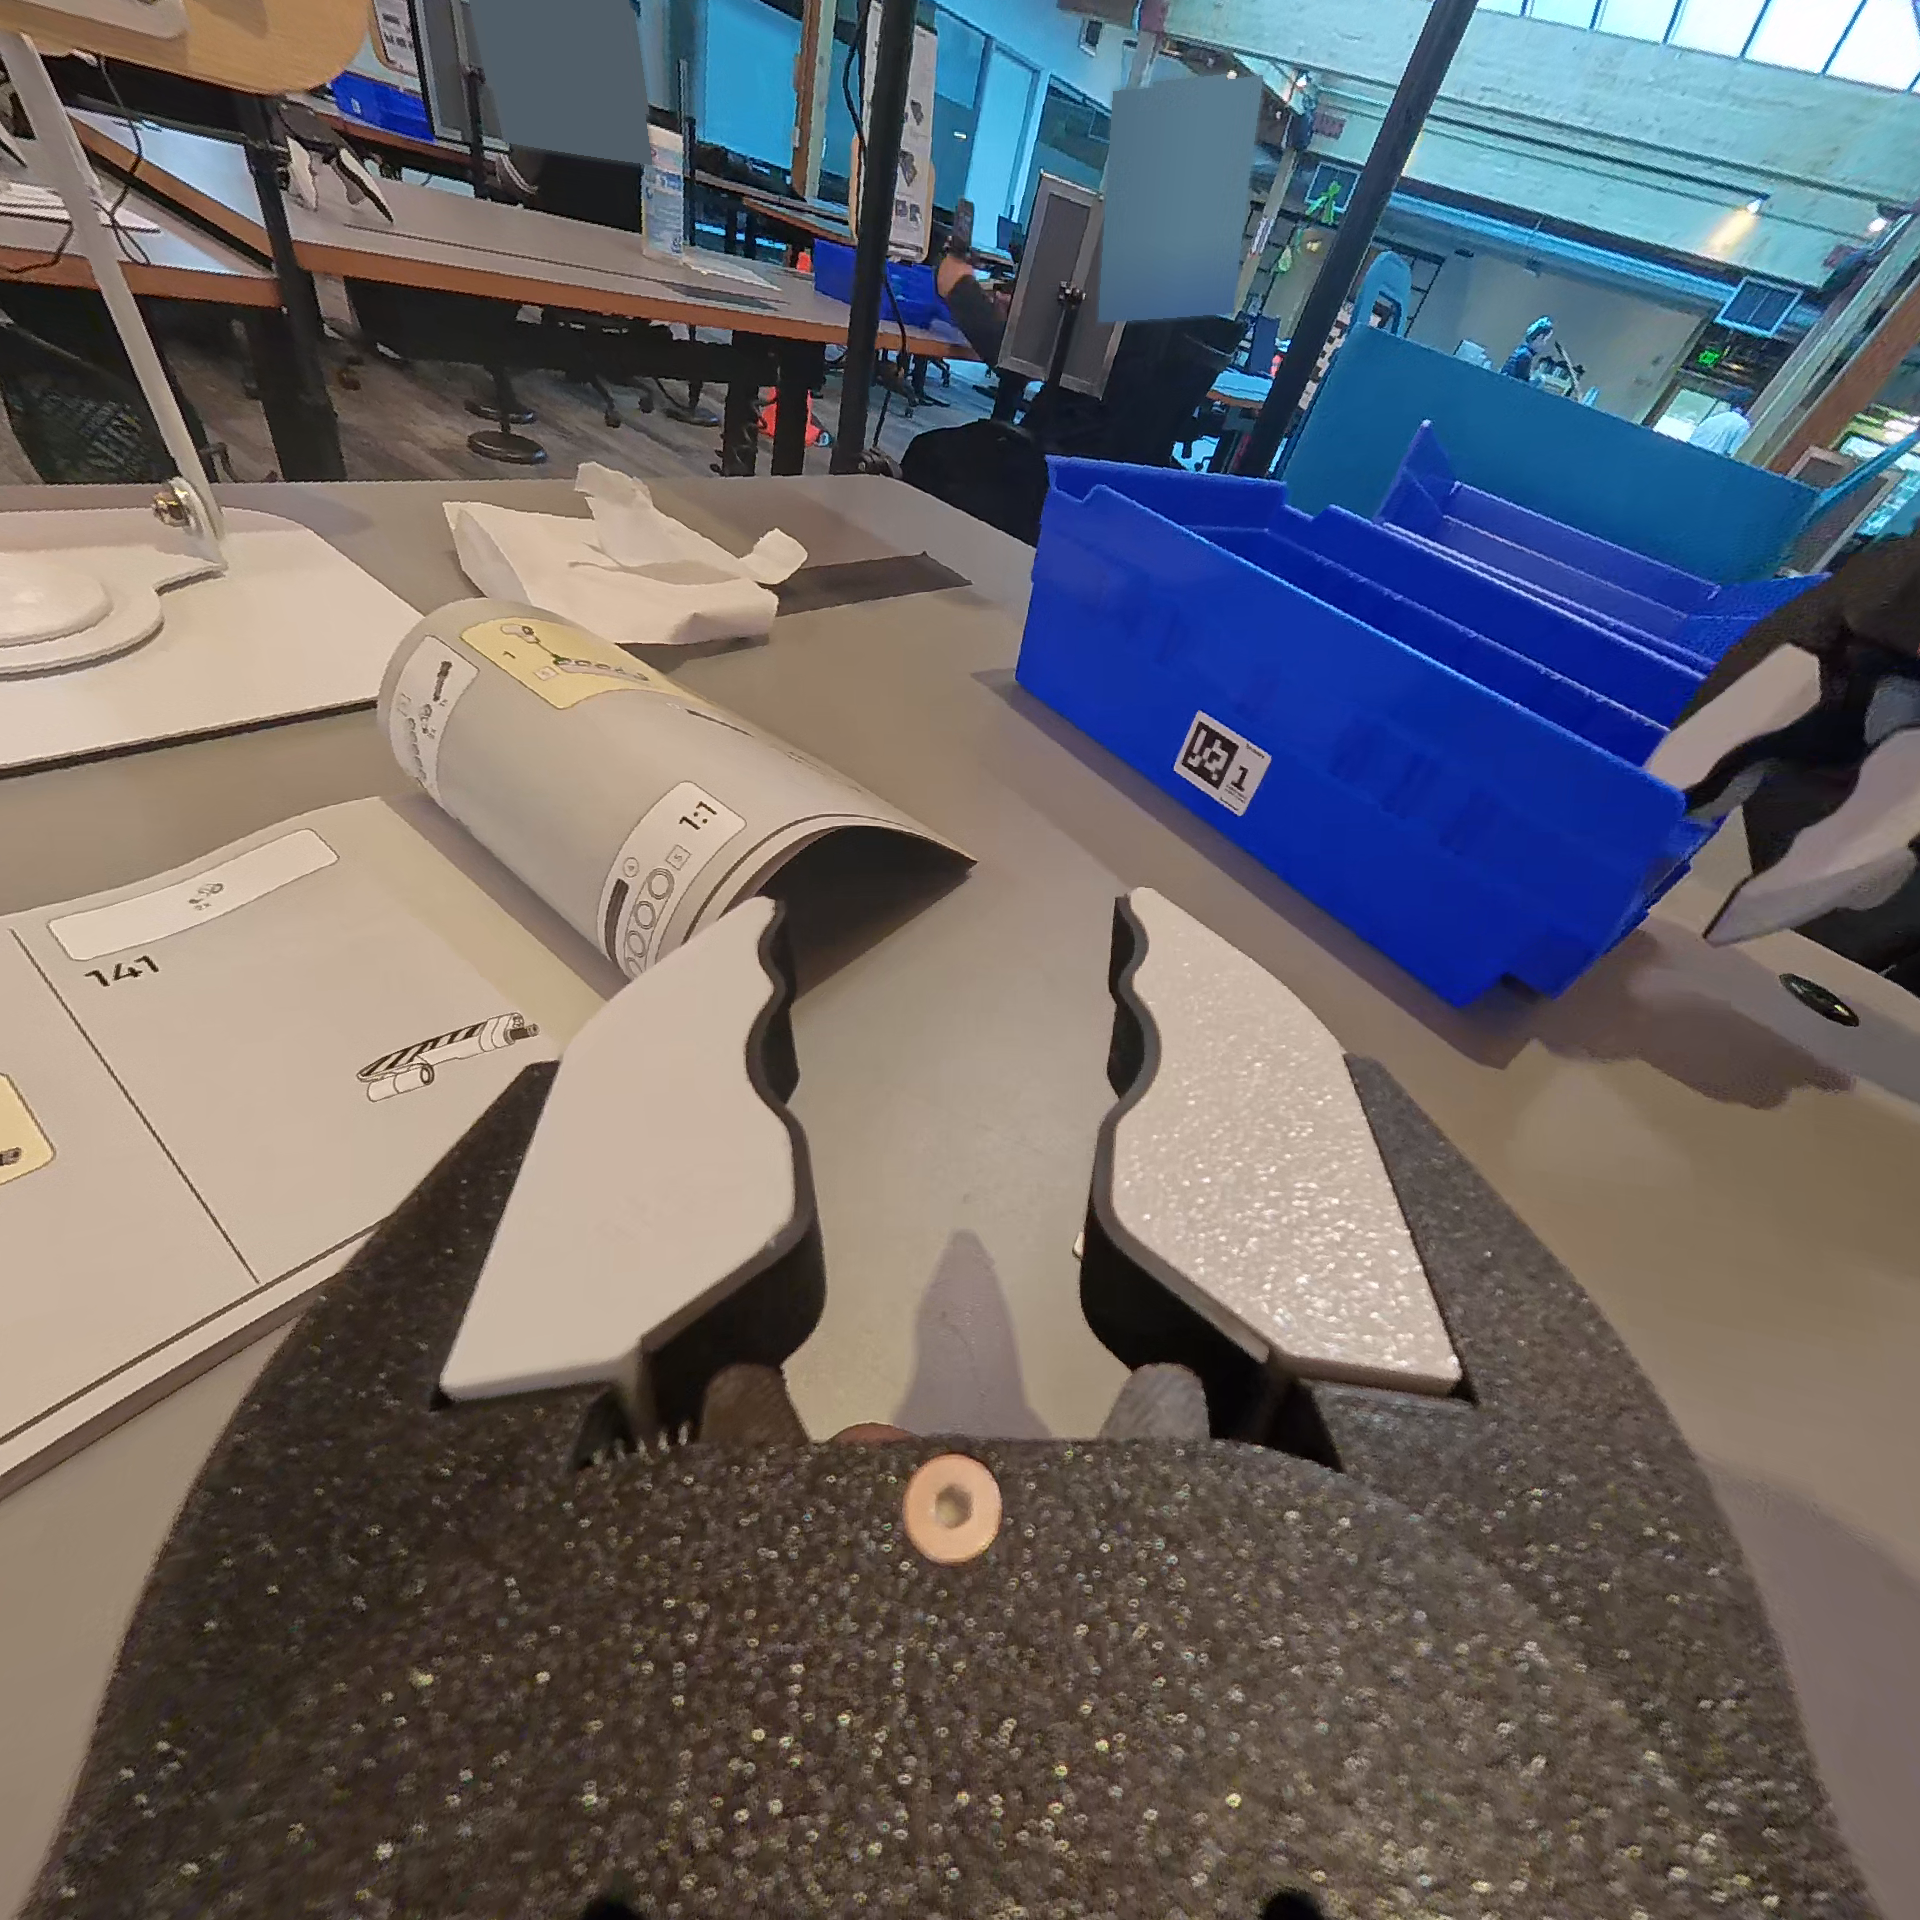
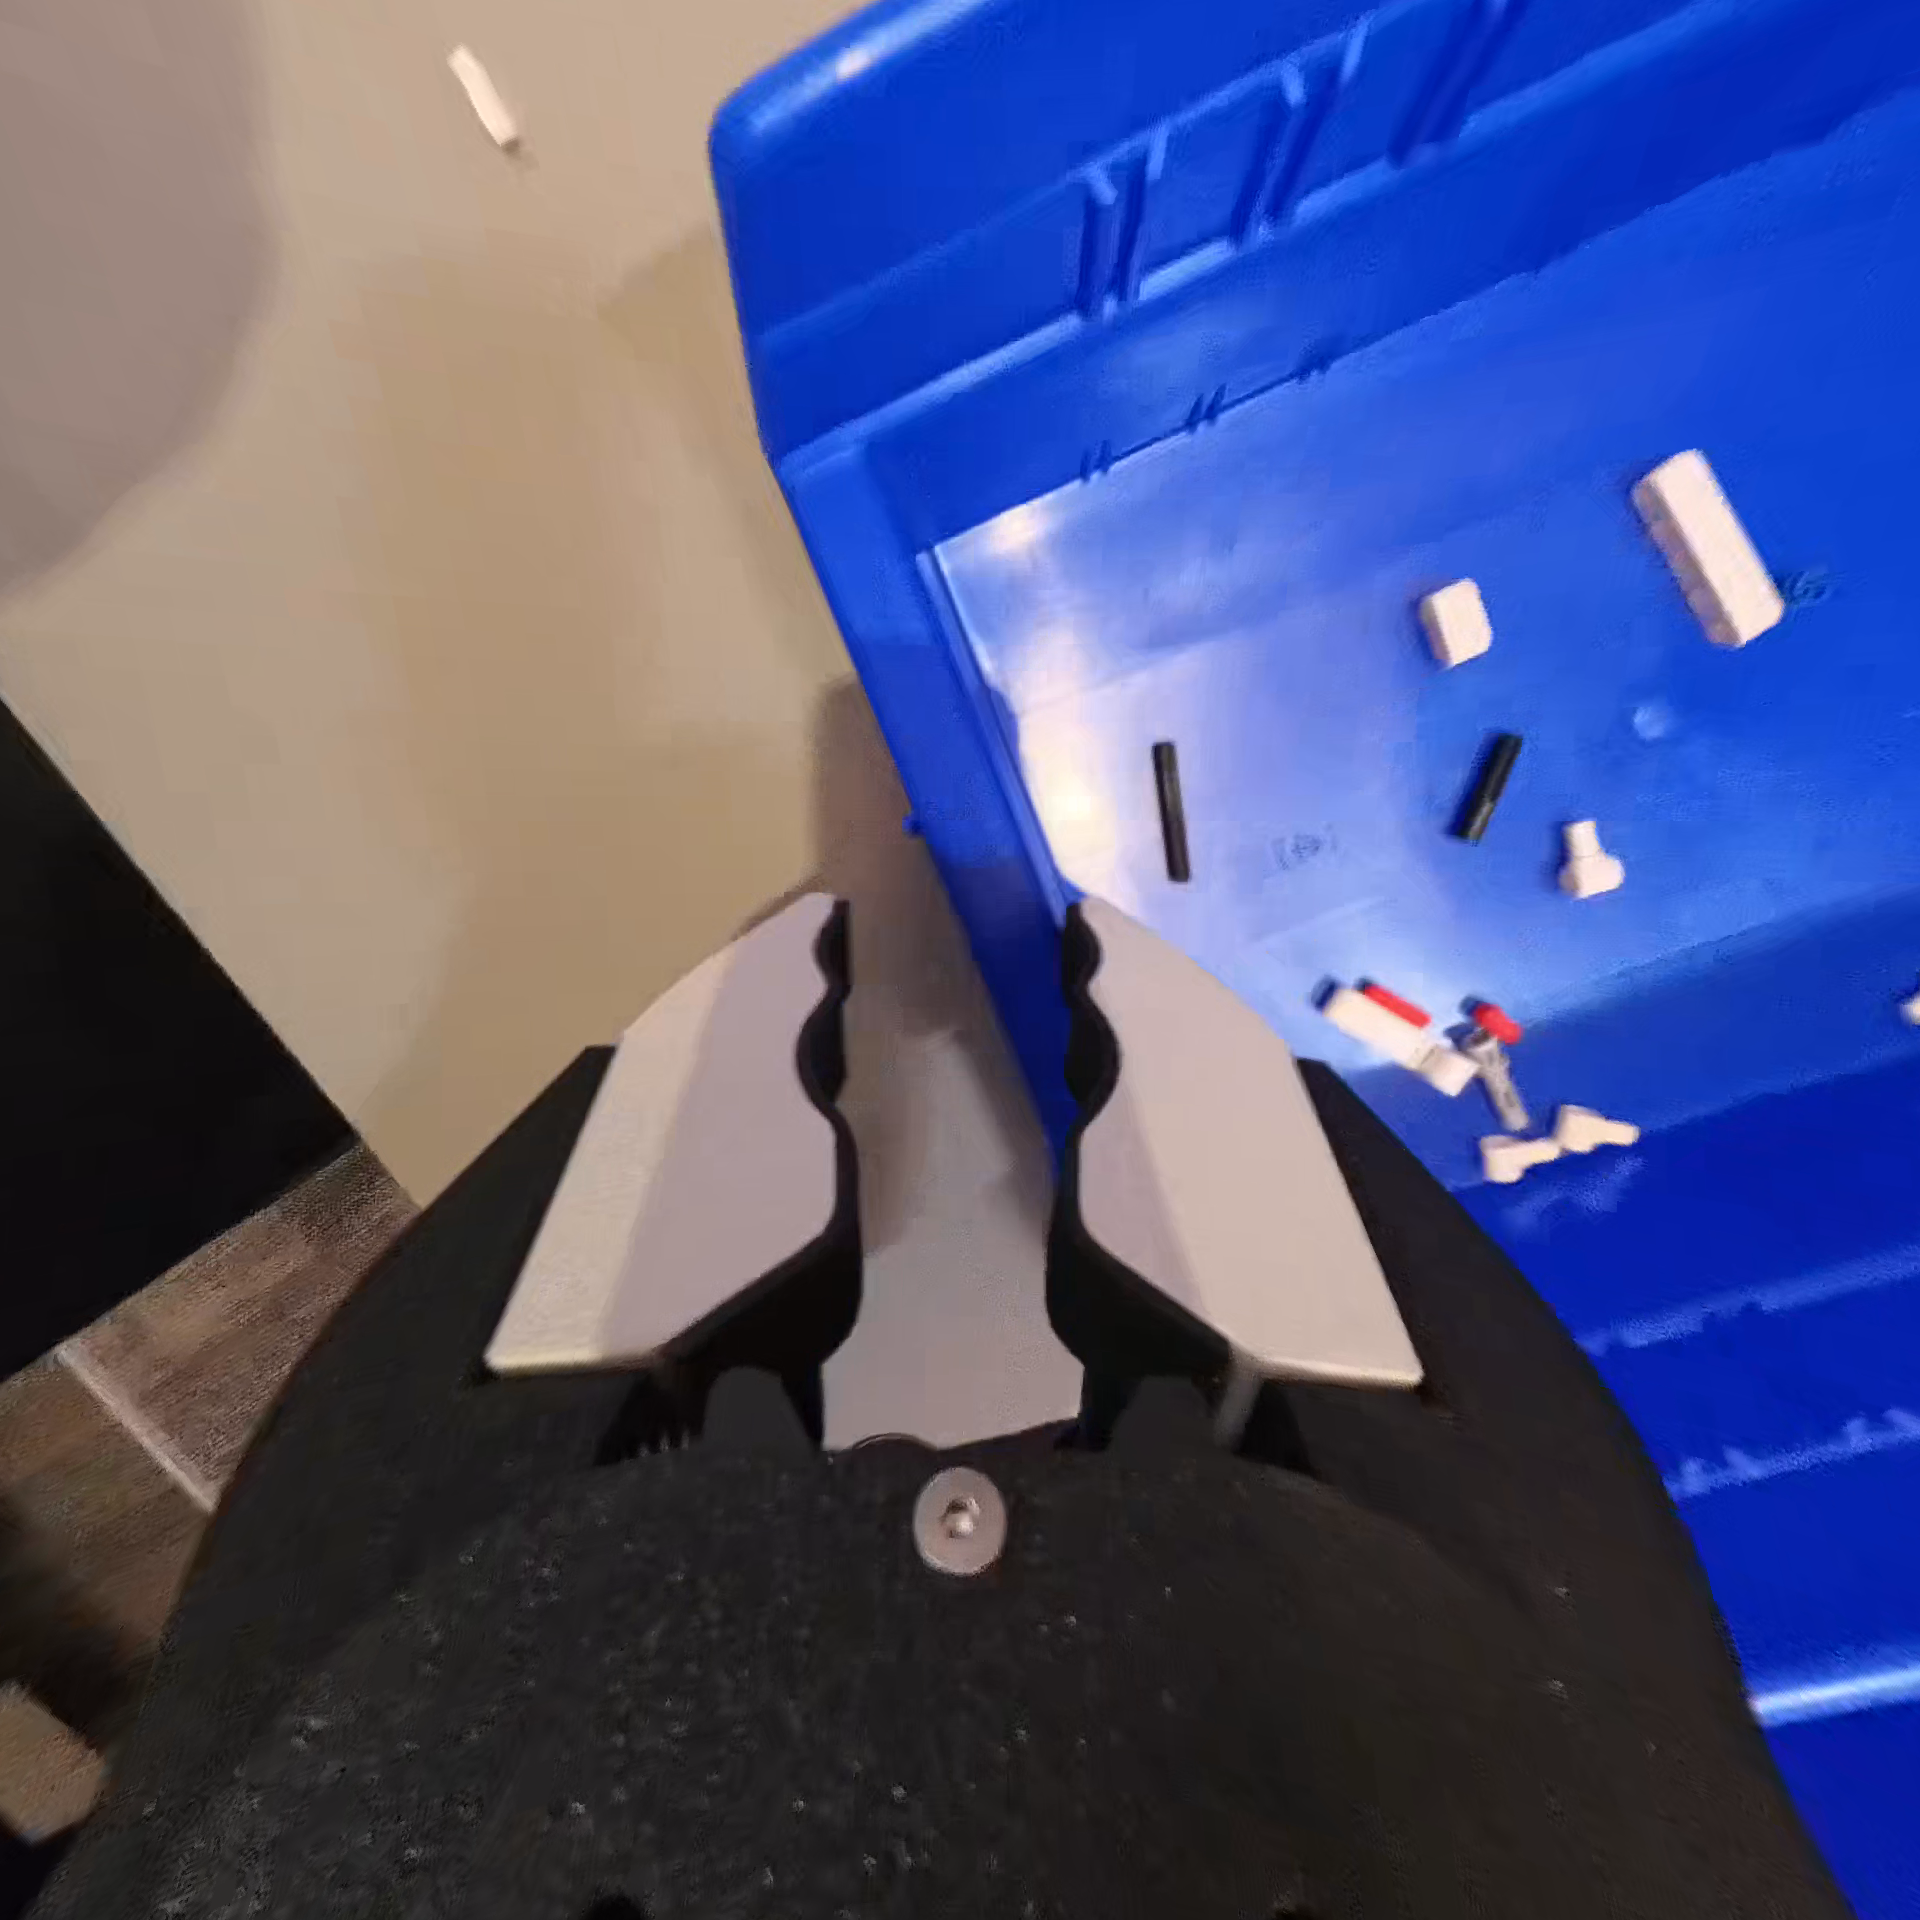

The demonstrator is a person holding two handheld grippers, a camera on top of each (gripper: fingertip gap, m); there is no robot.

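Note:
My left gripper (image 1: 945, 914) is open and empty, low over the grey table (image 1: 935, 1091). Its left fingertip (image 1: 727, 956) is next to the curled page of an open instruction booklet (image 1: 582, 769). My right gripper (image 2: 951, 920) is open and empty, above the near wall of a blue bin (image 2: 862, 499). That wall runs below, between its two fingers. Small white, black and red parts lie on the bin floor: a black pin (image 2: 1171, 810), a white block (image 2: 1704, 561), a white and red piece (image 2: 1377, 1013). In the left wrist view the right gripper (image 1: 1766, 831) shows at the bin's right end (image 1: 1351, 748).
Crumpled white paper (image 1: 644, 571) lies behind the booklet. A white lamp base (image 1: 125, 613) stands at the far left. A second blue bin (image 1: 1558, 530) sits behind the first. A small white part (image 2: 483, 99) lies on the table left of the bin. The table edge and floor (image 2: 156, 1351) are at lower left. Spacing between my two grippers at the tips: around 30 cm. The black pin (image 2: 1171, 810) lies some 5 cm from my right tips, 30 cm from my left tips.

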